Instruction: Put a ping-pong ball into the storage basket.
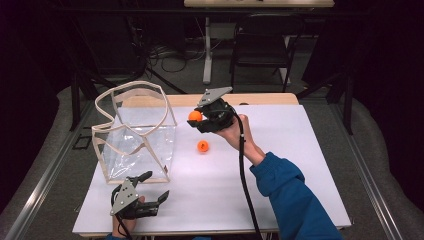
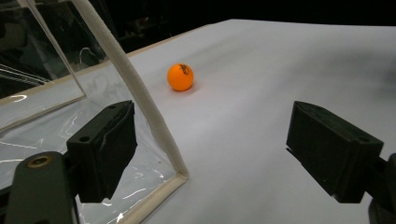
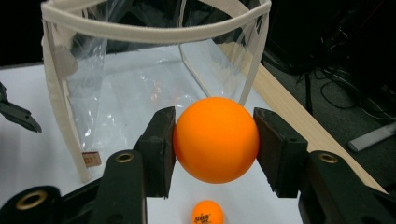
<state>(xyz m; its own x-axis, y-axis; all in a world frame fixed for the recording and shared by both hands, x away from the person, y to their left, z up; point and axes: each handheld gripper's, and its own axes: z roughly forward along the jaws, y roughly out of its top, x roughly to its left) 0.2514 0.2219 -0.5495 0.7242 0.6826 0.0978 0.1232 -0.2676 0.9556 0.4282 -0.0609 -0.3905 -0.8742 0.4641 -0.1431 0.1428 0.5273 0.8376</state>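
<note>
My right gripper (image 1: 196, 118) is shut on an orange ball (image 3: 216, 139), held above the table just right of the clear bag (image 1: 137, 132); the same ball (image 1: 194, 116) shows at the gripper's tip in the high view. A second orange ball (image 1: 202, 146) lies on the white table below it, also seen as a small ball (image 2: 180, 77) and at the bottom of the right gripper view (image 3: 207, 213). My left gripper (image 1: 156, 187) rests near the table's front left, open, jaws wide apart, its left jaw beside the bag's front corner (image 2: 180, 175).
The clear bag with a white fabric rim (image 3: 154, 32) stands open-topped at the table's left. The white table sheet (image 1: 280, 165) spreads to the right and front. A wooden table edge (image 1: 260, 98) runs along the back; a chair and cables lie beyond.
</note>
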